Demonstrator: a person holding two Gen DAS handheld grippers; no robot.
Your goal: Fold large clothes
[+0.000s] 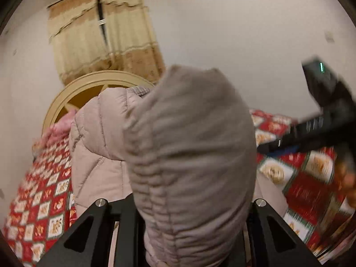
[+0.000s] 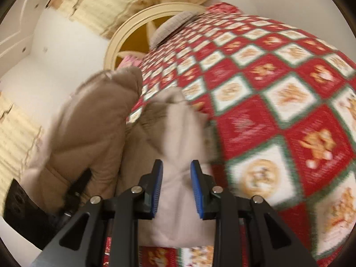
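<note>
The left gripper was clamped on the ribbed knit cuff of a pale beige puffer jacket; its fingertips were buried under the fabric, which bulged up and forward from between the two black arms and filled the middle of the left wrist view. Beyond and to the left of that bunched cuff, the quilted body of the jacket stood raised above a red, white and green patchwork bedspread. Farther ahead stood a cream round headboard and yellow curtains against a white wall. To the right of the left fingers the right gripper showed only as a blurred black shape over the bedspread. In the right wrist view the right gripper had its blue-padded fingers standing apart, with a pale fold of the jacket lying between them and beneath them; whether the pads touched the cloth could not be told through the blur. Left of those fingers a darker-looking quilted part of the jacket hung from the left gripper's black frame. Right of the fingers the bedspread spread wide, and ahead a grey ribbed cuff lay on its far edge by the headboard.
</note>
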